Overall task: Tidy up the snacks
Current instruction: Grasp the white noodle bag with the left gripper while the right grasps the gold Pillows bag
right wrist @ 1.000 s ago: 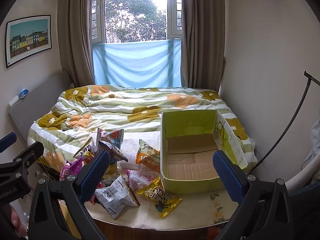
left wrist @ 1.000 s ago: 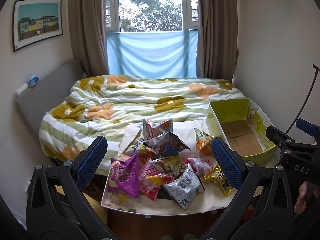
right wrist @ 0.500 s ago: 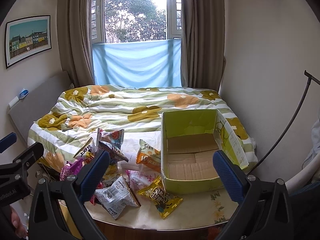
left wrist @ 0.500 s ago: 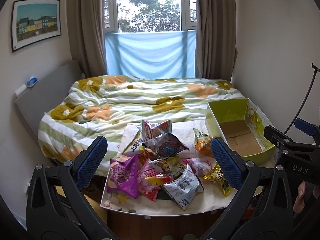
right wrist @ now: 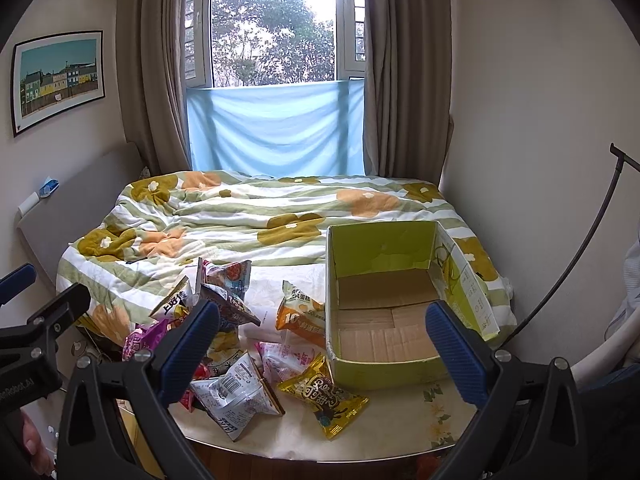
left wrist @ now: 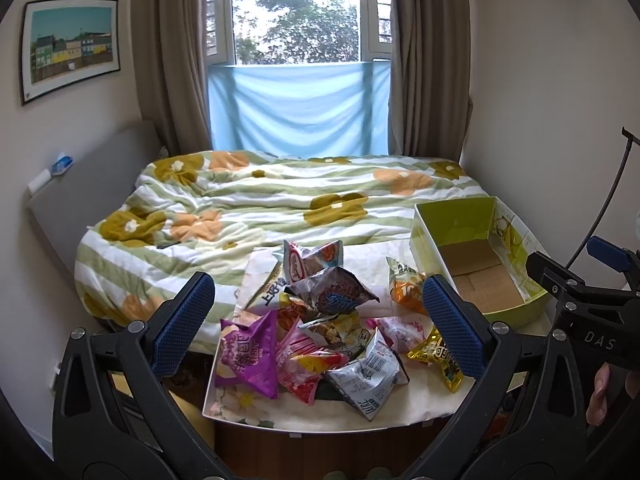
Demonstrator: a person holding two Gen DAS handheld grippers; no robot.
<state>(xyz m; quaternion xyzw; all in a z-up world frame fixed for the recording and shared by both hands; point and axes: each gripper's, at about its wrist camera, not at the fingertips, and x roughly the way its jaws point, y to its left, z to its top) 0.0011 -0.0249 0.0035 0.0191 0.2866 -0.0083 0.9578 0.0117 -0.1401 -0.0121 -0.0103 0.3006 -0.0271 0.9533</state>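
Your left claw point(left wrist: 318, 312) is spread wide and holds nothing, low in the frame above the snack packets point(left wrist: 320, 332) heaped on the desk point(left wrist: 400, 412). Your right claw point(right wrist: 322, 334) is spread too, its fingers framing the green box point(right wrist: 380, 368) at center right, which holds no packets.

Both cameras sit low at the foot of the bed point(left wrist: 280, 200), facing the window point(right wrist: 272, 28) on the far wall. The left wrist view looks down over the snack pile point(left wrist: 320, 320), centre bottom of frame, with the green box point(left wrist: 452, 220) at right. The right wrist view stands further right, the box point(right wrist: 380, 248) nearly centred and near, snacks lower left. Both share table point(right wrist: 400, 432), bed, window.
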